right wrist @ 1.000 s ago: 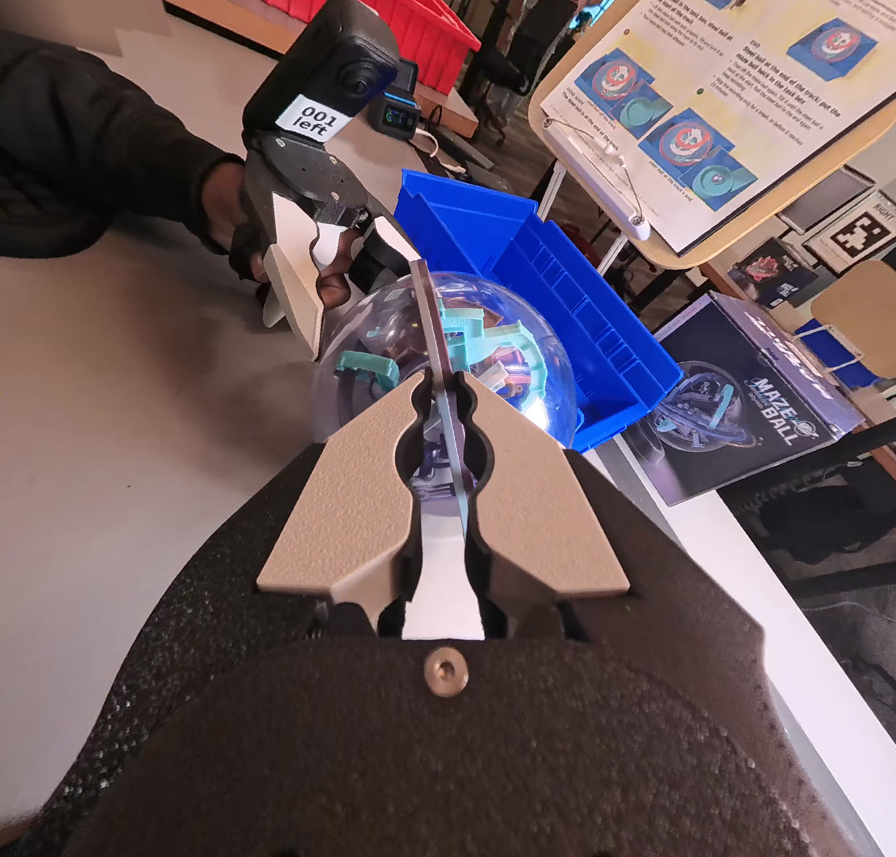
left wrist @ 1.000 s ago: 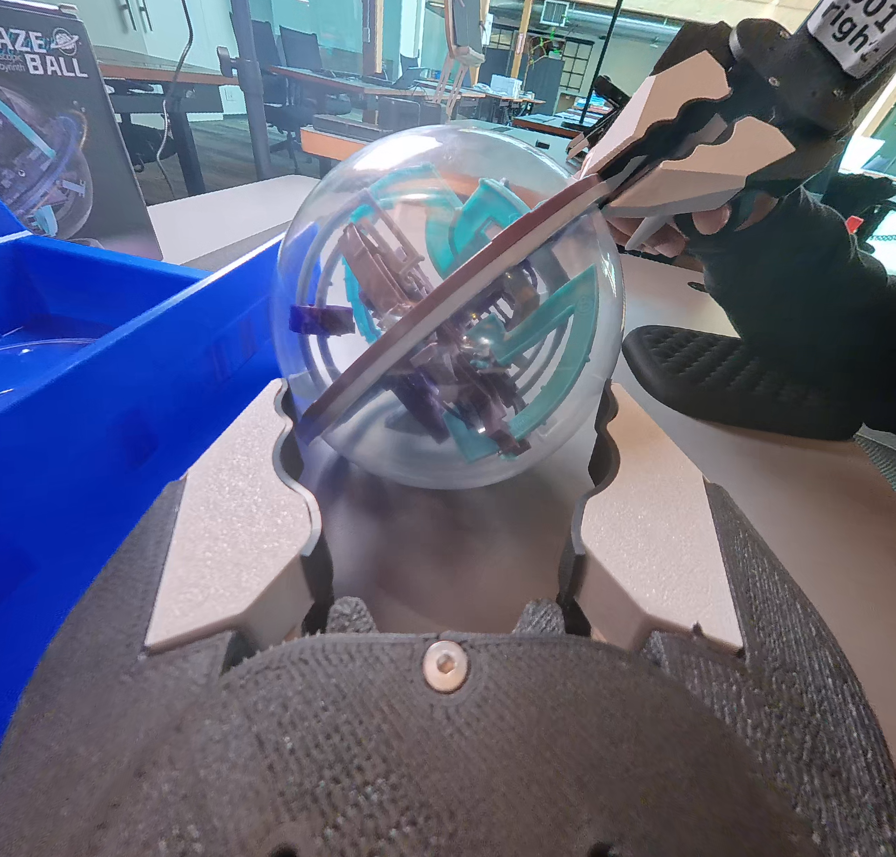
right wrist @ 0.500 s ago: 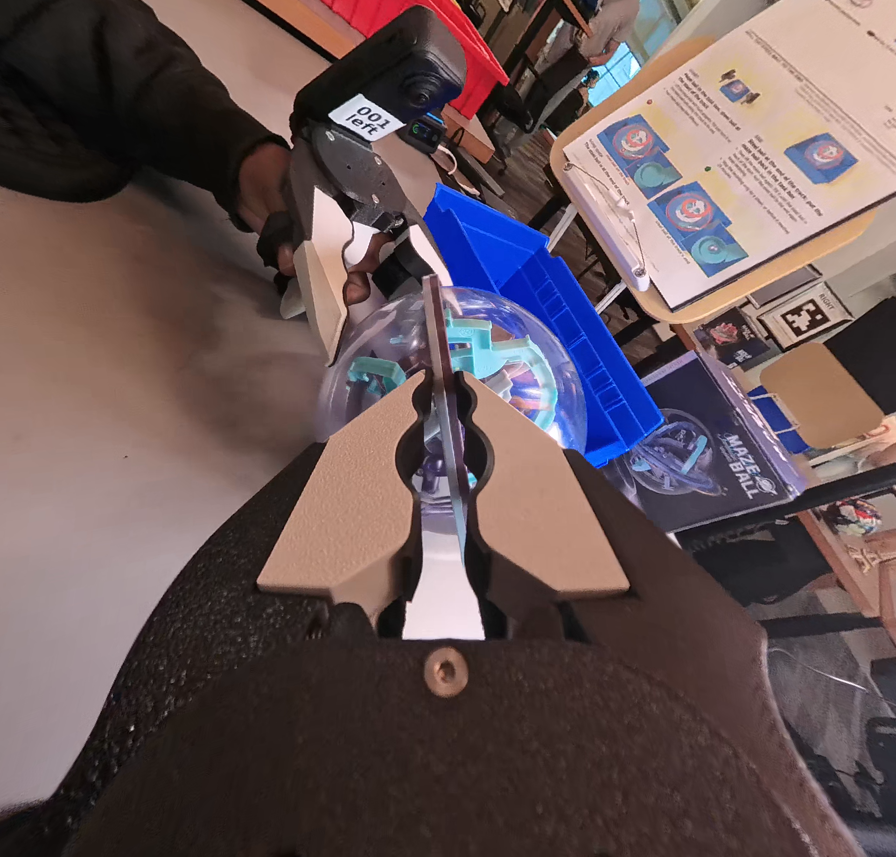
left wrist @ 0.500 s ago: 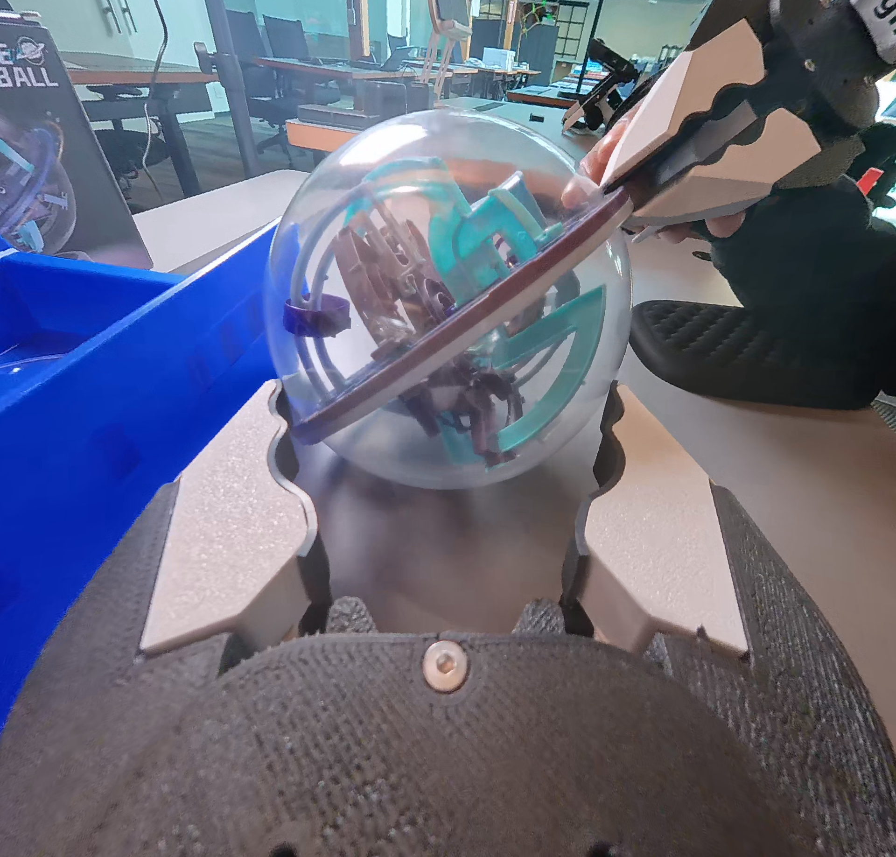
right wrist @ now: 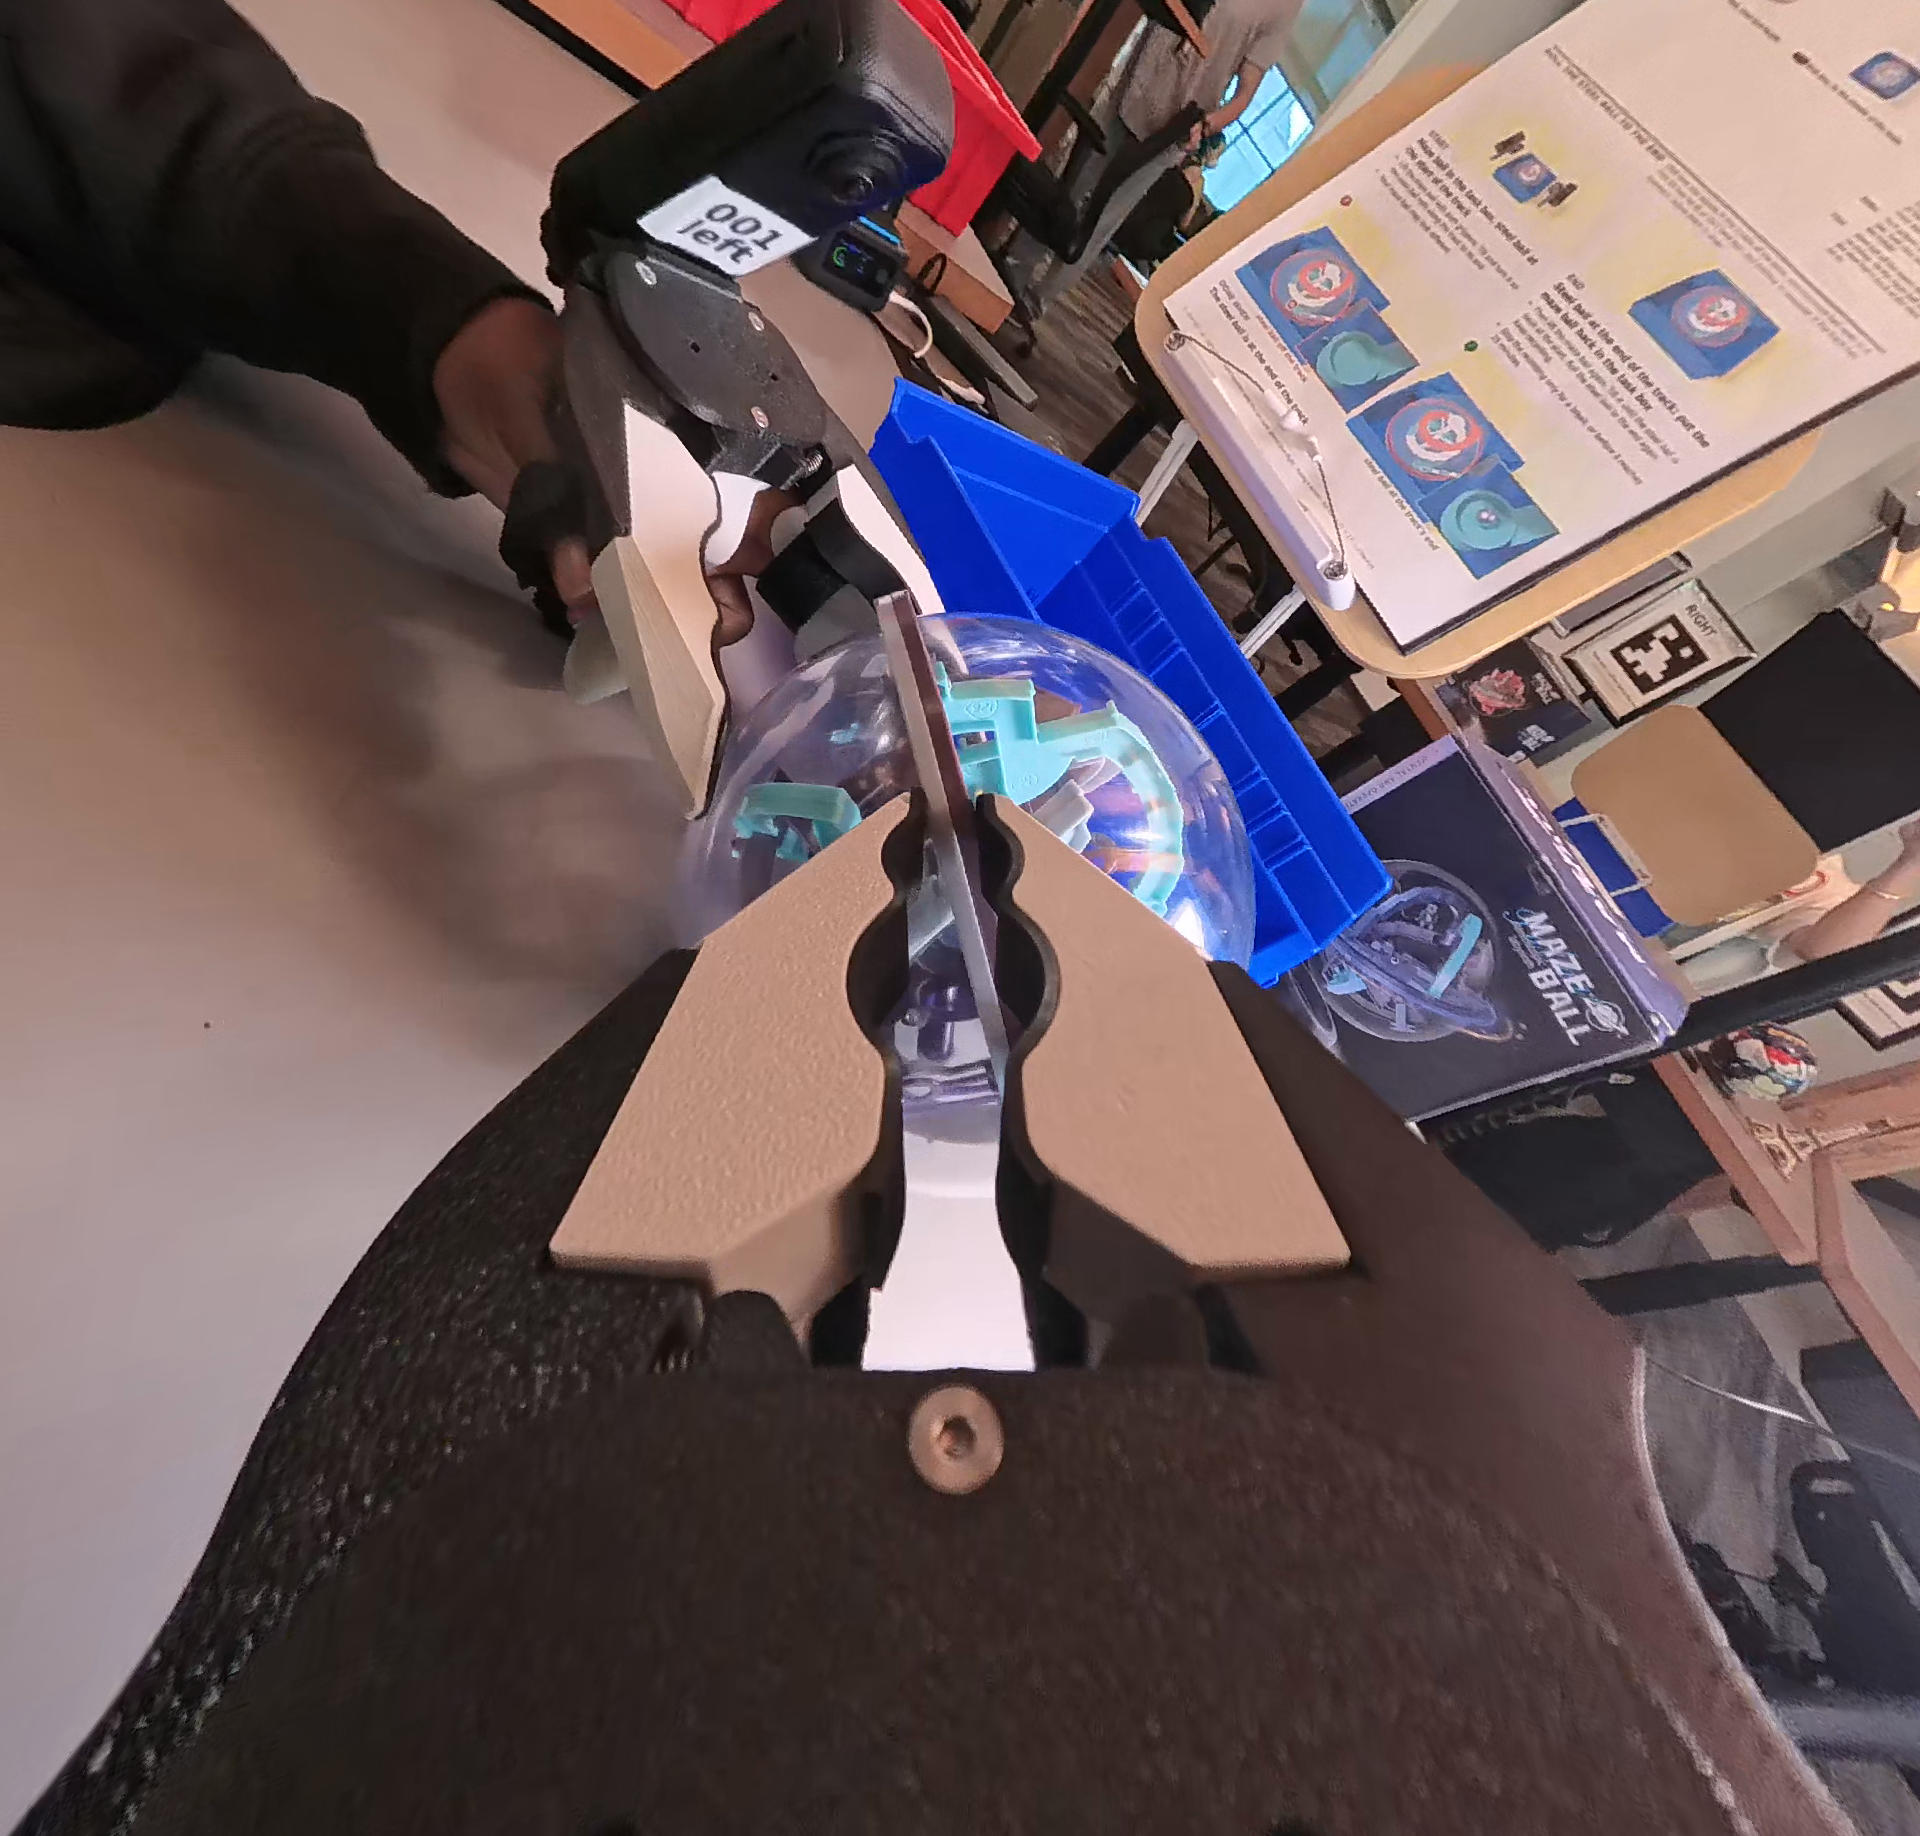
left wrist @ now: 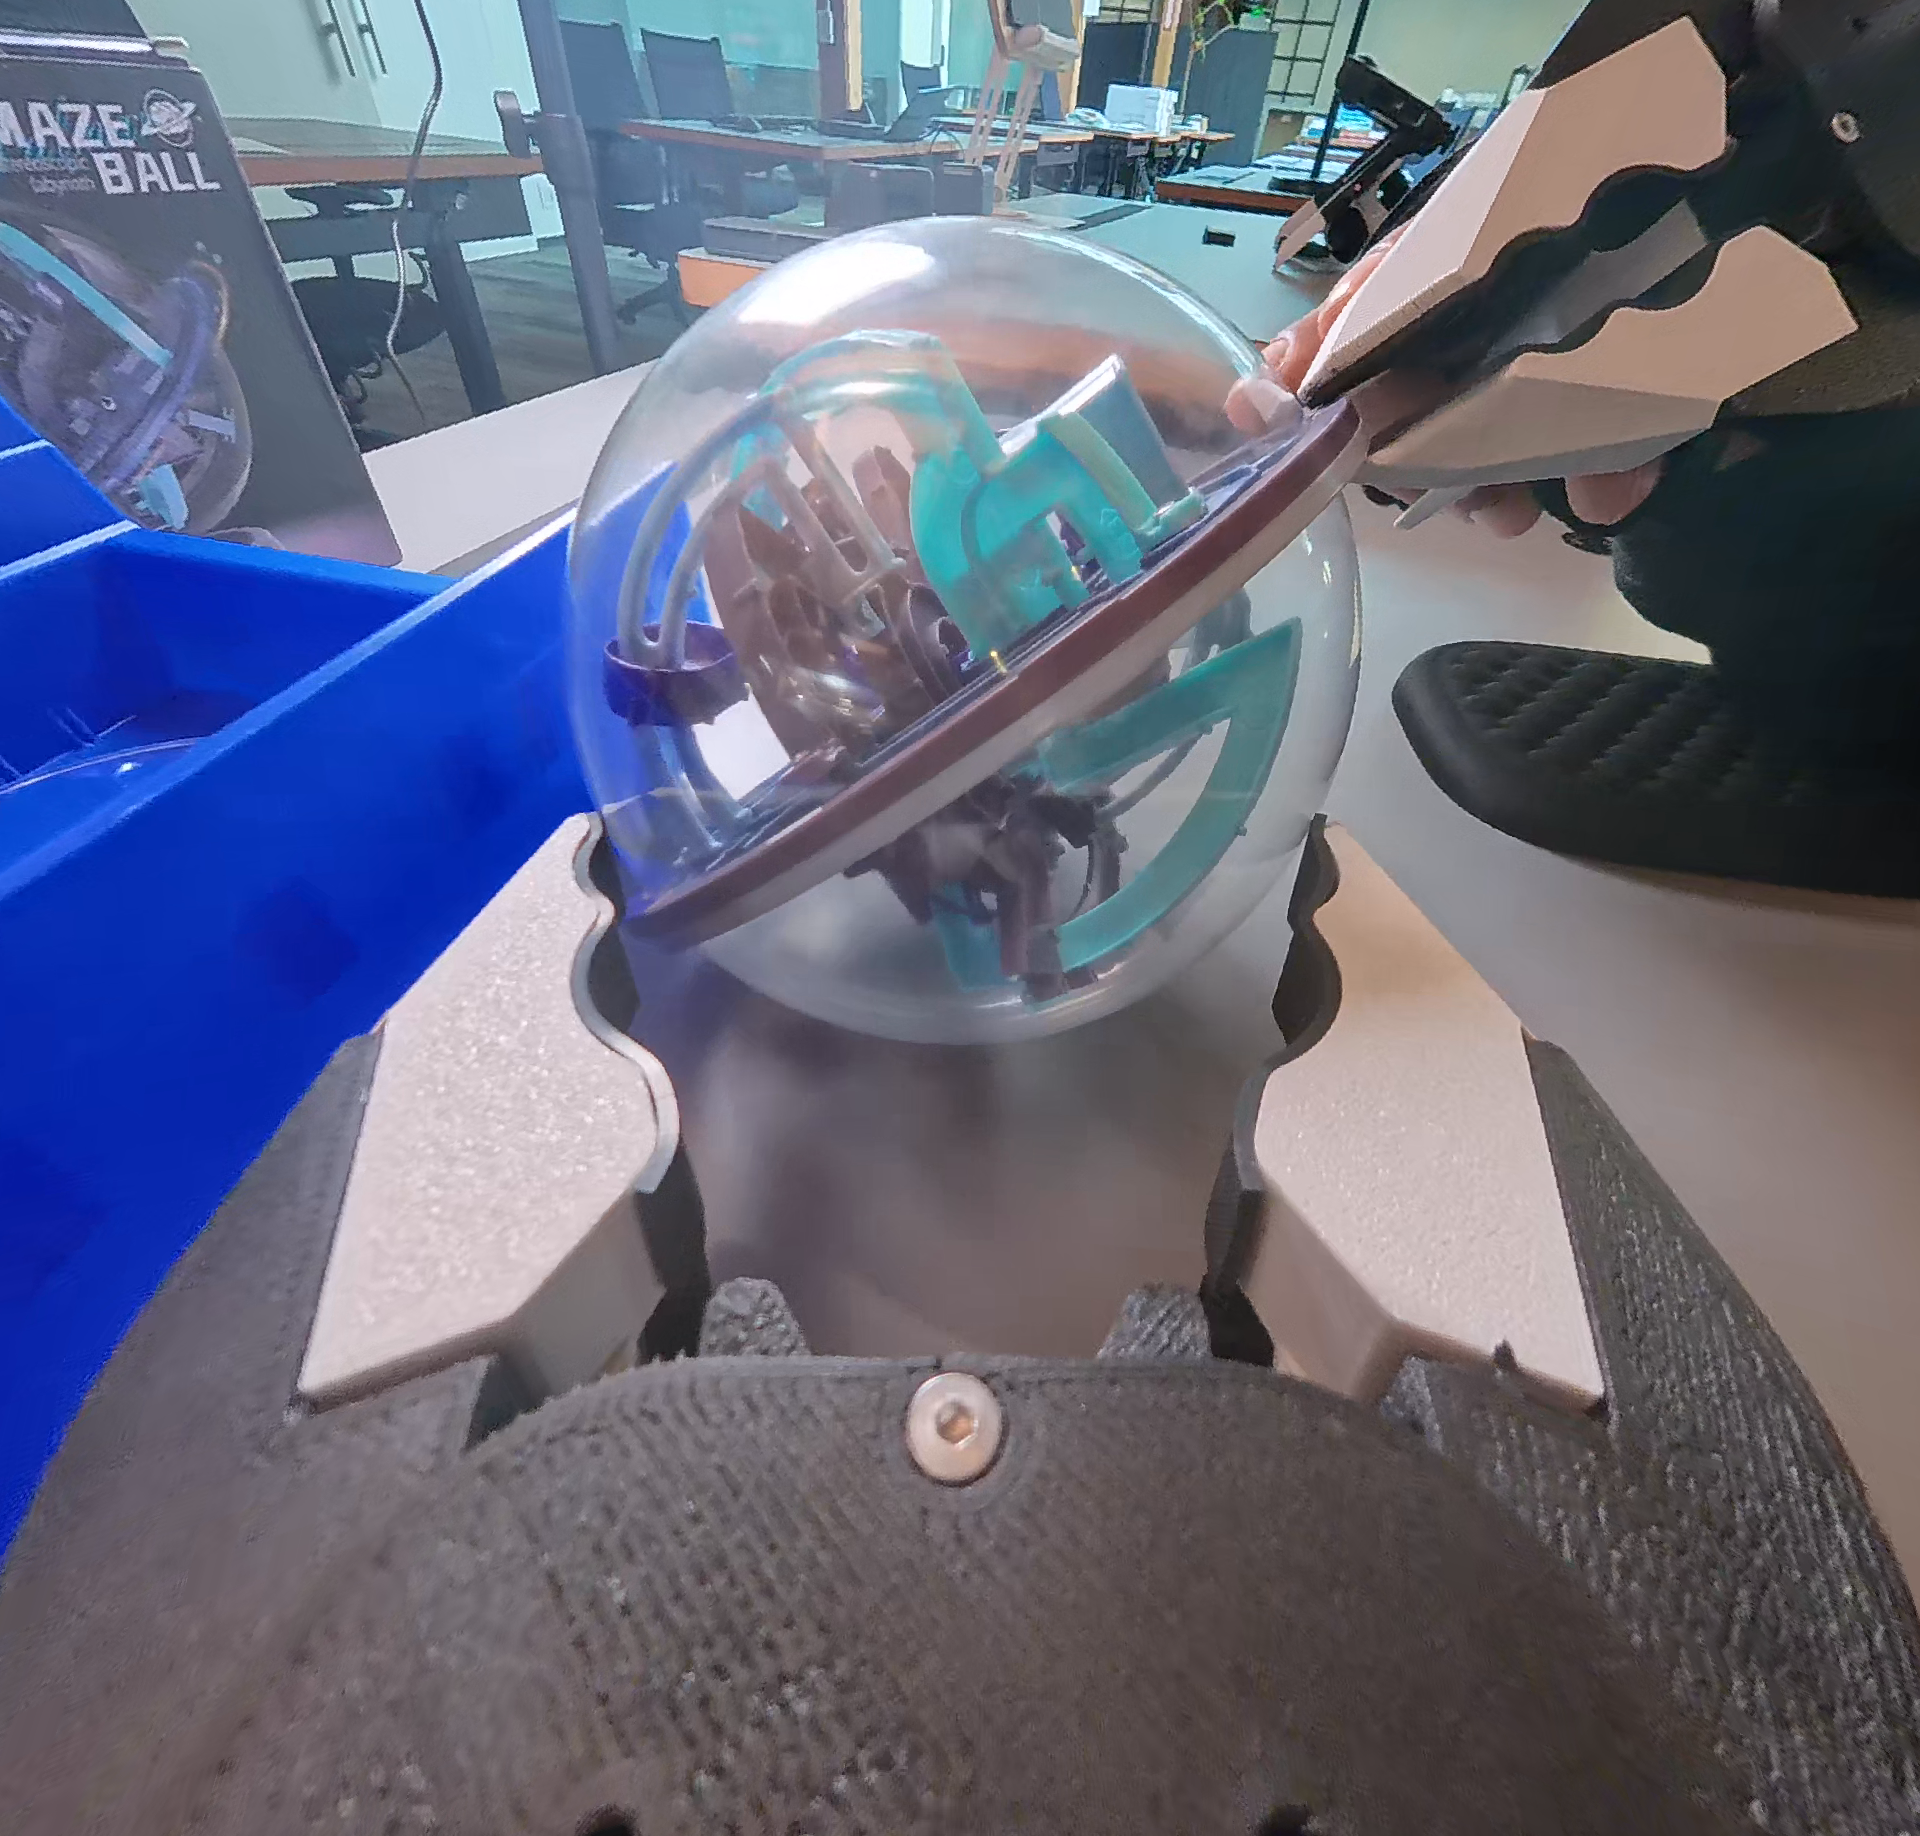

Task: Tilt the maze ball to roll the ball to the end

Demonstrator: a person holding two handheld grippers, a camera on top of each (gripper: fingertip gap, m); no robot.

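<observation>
While the right gripper (right wrist: 951, 830) pinches the maze ball (left wrist: 966, 633) by its rim (left wrist: 1299, 451) | left gripper (left wrist: 951, 913) spread wide around it | risk: thin rim slips, sphere rolls off worktop (left wrist: 1662, 1007).

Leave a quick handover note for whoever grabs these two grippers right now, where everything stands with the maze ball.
Right gripper: shut on the maze ball's flat rim, holding it tilted.
Left gripper: wide open around the sphere's lower half; contact with its fingers is unclear.
Blue bin sits on the ball's left, the game box behind it.
I cannot spot the small ball inside, so progress is unknown. Left: keep tilting until it reaches the end.
</observation>
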